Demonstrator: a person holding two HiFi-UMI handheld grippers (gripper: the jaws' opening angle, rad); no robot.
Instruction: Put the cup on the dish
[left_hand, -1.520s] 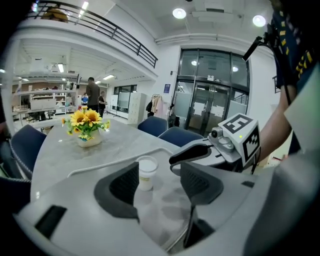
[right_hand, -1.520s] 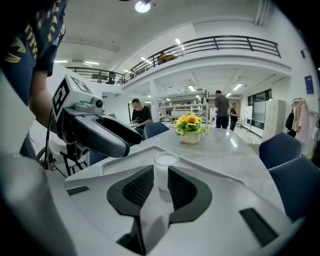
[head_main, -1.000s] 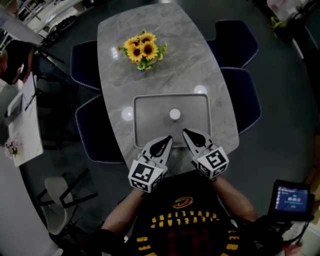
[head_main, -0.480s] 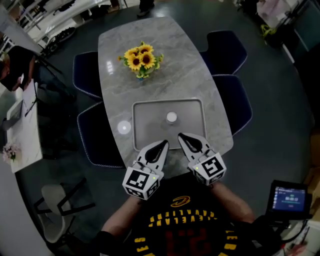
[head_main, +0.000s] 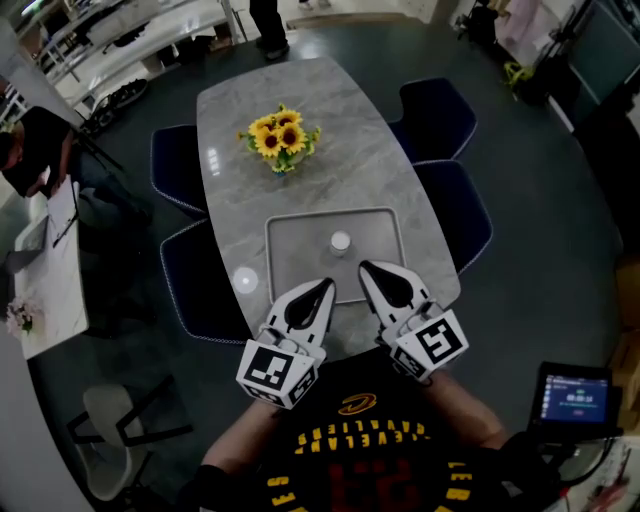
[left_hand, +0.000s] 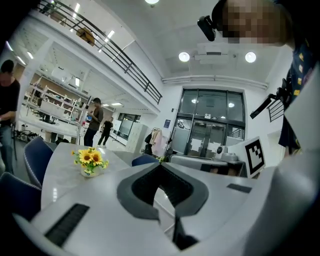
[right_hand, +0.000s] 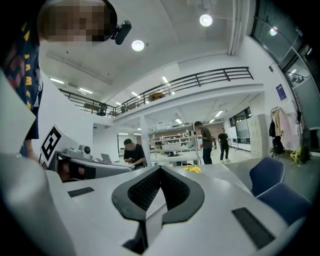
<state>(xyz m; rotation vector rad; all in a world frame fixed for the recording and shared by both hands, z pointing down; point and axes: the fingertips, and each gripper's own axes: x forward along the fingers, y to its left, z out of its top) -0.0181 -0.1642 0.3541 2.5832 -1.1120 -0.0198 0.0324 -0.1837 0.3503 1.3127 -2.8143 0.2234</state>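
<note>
The cup (head_main: 340, 241) sits on the dish (head_main: 290, 262); the left gripper (head_main: 325, 287) and right gripper (head_main: 368, 268), closed tight and empty, might tip it.

Black jersey (head_main: 330, 412), white left gripper (head_main: 327, 285), right gripper (head_main: 366, 268)

Head view looks steeply down; gripper views face level across the table (head_main: 350, 120).

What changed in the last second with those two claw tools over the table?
The left gripper and the right gripper both rose toward the head camera, jaws shut and empty; nothing was grabbed or released. The small white cup stays on the grey rectangular tray, the sunflower bouquet on the grey marble table.
</note>
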